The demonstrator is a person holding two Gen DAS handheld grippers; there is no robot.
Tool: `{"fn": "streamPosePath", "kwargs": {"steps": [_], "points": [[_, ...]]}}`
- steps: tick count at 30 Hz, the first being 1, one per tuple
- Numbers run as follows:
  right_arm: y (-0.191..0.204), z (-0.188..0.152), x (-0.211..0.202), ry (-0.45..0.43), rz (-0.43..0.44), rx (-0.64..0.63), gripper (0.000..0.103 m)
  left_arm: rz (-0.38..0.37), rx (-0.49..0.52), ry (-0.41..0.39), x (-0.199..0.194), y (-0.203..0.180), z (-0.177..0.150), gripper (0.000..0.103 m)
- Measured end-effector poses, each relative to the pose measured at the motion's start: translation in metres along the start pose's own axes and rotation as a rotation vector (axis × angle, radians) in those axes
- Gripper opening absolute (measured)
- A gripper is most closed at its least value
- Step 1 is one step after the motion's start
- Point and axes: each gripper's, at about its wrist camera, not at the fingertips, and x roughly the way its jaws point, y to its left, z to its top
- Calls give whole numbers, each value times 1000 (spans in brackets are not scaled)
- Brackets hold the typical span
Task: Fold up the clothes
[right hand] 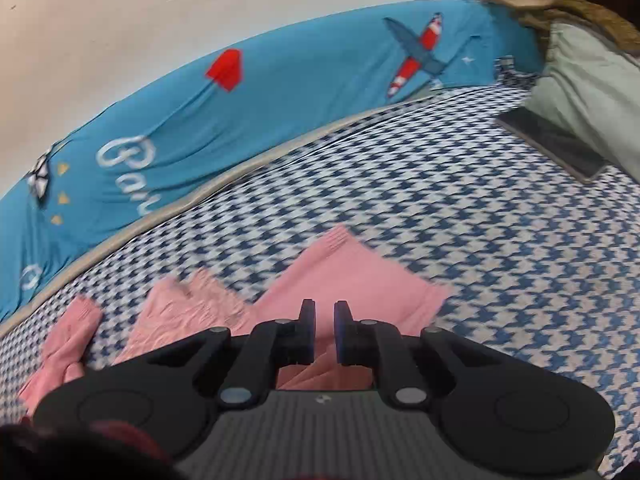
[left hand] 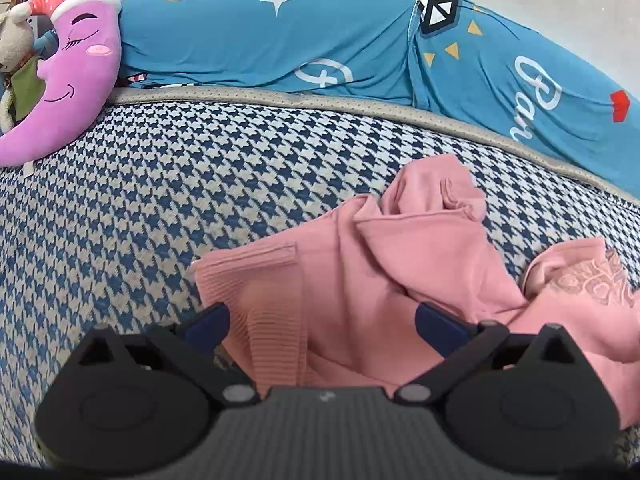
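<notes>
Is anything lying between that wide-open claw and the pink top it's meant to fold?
Nothing visible. The left gripper is open directly over the pink sweatshirt, its ribbed hem between the fingers, on the houndstooth cover.

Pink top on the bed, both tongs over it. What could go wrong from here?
1. The left tongs stand wide open over the ribbed hem of the pink top; closing there may pinch several layers, since the cloth lies bunched.
2. The right tongs are nearly closed with a narrow gap; whether they hold cloth is unclear, so a lift may slip.
3. The right view is blurred, which suggests fast motion that could drag the folds.
</notes>
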Motion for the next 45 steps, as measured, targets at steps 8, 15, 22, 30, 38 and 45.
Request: {"fn": "streamPosePath", "kwargs": {"steps": [8,15,22,30,38,45], "points": [[25,-15,-6,42,59,-78,16,-56,43,-32,1,-14,23,103],[42,-23,-11,57,93,-105,16,-89,120,-58,13,-40,51,103],[53,-25,-8,60,100,-130,16,-111,155,4,38,-55,65,103],[62,-26,-5,66,105,-148,16,-69,171,48,64,-64,56,103],[61,-26,-4,71,106,-145,16,-83,138,28,63,-62,49,97],[57,-25,-6,58,95,-140,16,-108,157,5,56,-65,45,63]]}}
